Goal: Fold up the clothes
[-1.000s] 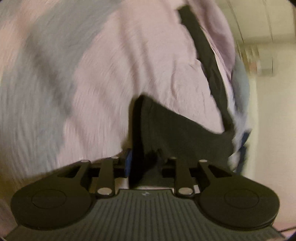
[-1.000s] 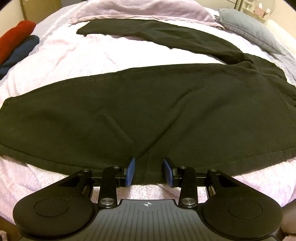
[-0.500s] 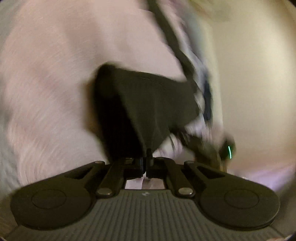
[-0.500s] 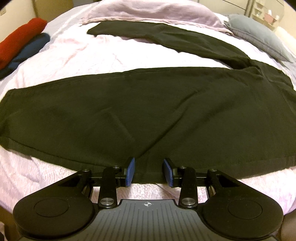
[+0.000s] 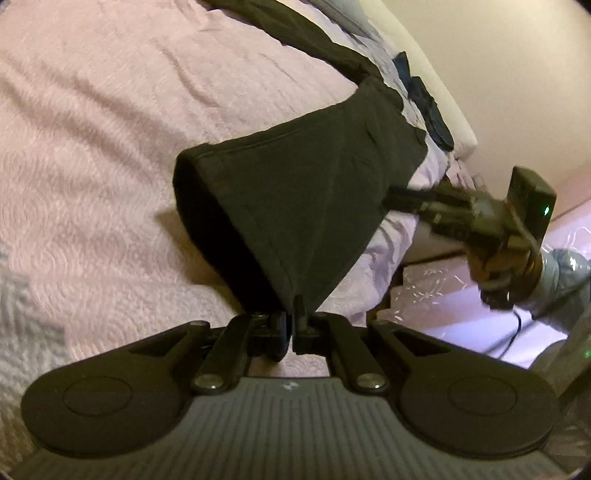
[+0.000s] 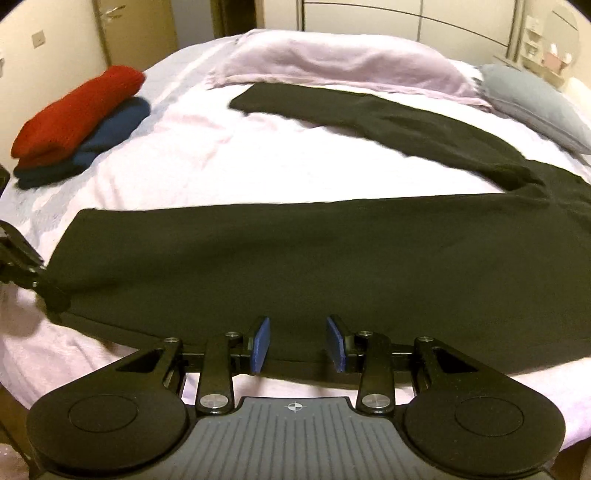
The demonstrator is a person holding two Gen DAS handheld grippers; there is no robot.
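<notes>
Black trousers (image 6: pixel 332 266) lie spread across a pink bedcover (image 6: pixel 258 173), one leg running left to right near me, the other angling toward the pillows. My left gripper (image 5: pixel 293 317) is shut on the corner of the near leg's cuff, and the cloth (image 5: pixel 314 192) rises from the bed in a tent to its jaws. It also shows in the right wrist view as the left gripper (image 6: pixel 22 266) at the cuff end. My right gripper (image 6: pixel 299 343) hovers open over the near edge of that leg, its blue pads (image 6: pixel 260 345) apart and not pressing the cloth. A hand holds it in the left wrist view, where the right gripper (image 5: pixel 480 218) is blurred.
Folded red (image 6: pixel 81 107) and navy (image 6: pixel 114 129) garments are stacked at the bed's far left. A pink pillow (image 6: pixel 343 59) and a grey pillow (image 6: pixel 535 103) lie at the head. The bed's near edge drops off just below my right gripper. A door (image 6: pixel 136 33) stands behind.
My left gripper closed on the cuff corner, rolled, and lifted the cloth off the bed. My right gripper drew back, still open, so more of the bed shows.
</notes>
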